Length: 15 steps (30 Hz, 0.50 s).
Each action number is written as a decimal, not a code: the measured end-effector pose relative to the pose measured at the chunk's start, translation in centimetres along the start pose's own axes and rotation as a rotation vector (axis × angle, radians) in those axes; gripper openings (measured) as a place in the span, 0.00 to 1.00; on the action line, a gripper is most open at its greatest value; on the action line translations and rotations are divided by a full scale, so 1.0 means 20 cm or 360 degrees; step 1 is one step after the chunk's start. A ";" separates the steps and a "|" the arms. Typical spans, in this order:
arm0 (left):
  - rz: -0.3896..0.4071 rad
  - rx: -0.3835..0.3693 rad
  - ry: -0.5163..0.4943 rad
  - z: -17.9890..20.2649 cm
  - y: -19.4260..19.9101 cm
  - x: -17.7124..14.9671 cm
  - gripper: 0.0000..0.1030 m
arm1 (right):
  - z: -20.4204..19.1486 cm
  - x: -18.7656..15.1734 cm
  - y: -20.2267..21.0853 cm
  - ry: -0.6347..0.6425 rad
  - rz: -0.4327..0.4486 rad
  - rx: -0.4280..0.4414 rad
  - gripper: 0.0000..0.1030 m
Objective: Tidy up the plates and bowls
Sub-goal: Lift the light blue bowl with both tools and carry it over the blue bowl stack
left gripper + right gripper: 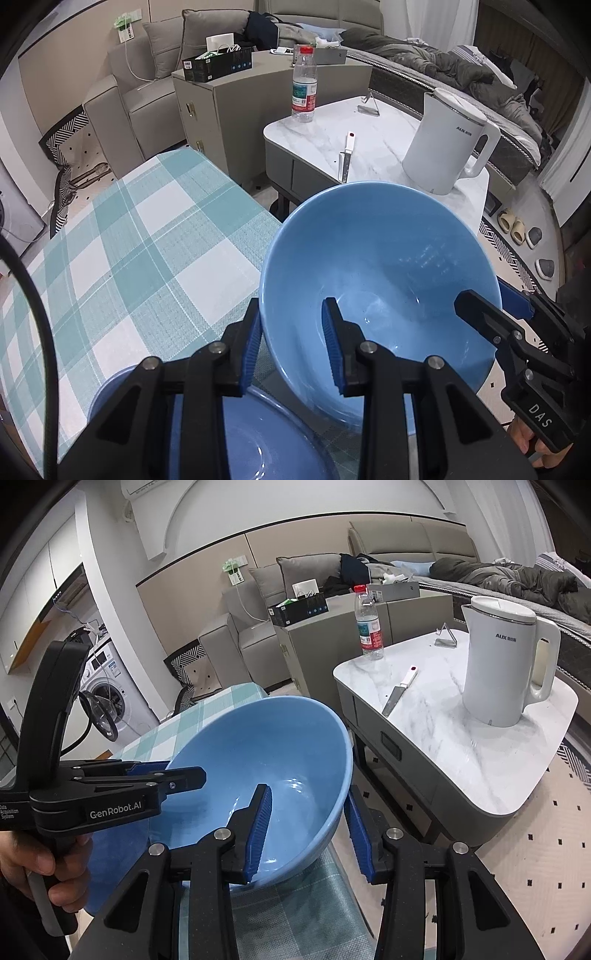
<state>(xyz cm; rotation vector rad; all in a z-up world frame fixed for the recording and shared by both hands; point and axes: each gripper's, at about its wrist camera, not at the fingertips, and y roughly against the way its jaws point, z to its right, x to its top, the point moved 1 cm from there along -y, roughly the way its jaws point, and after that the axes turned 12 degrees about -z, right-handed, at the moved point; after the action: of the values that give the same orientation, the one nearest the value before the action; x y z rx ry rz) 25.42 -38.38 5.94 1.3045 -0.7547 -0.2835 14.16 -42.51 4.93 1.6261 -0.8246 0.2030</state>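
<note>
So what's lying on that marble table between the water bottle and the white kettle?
A knife with a white handle lies between the water bottle and the white kettle, on the marble table. Both wrist views show it.

Home living space, grey sofa (140, 92) with cushions, unmade bed (461, 70), washing machine (107, 694), marble side table (461, 738) bearing kettle (506, 668)

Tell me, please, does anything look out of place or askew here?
Yes: the light blue bowl is tilted steeply, off the checked tablecloth, with the left gripper and right gripper each straddling its rim on opposite sides. A knife lies loose on the marble table.
</note>
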 end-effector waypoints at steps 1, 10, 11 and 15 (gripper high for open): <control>0.0005 -0.0003 0.0001 0.00 0.01 0.00 0.30 | 0.00 0.00 0.01 -0.0001 0.0006 0.0001 0.41; 0.0057 -0.0009 0.0021 0.00 0.07 -0.01 0.30 | -0.03 0.00 0.08 0.0008 0.0053 0.0021 0.41; 0.0066 -0.0012 0.0025 0.00 0.08 -0.01 0.30 | -0.03 0.00 0.09 0.0012 0.0060 0.0022 0.41; 0.0093 -0.0007 0.0034 0.00 0.12 -0.03 0.30 | -0.05 0.00 0.14 0.0024 0.0088 0.0030 0.41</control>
<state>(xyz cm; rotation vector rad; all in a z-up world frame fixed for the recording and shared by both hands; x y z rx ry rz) 24.50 -37.32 7.96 1.2773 -0.7725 -0.2242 12.81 -41.55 7.32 1.6185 -0.8588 0.2623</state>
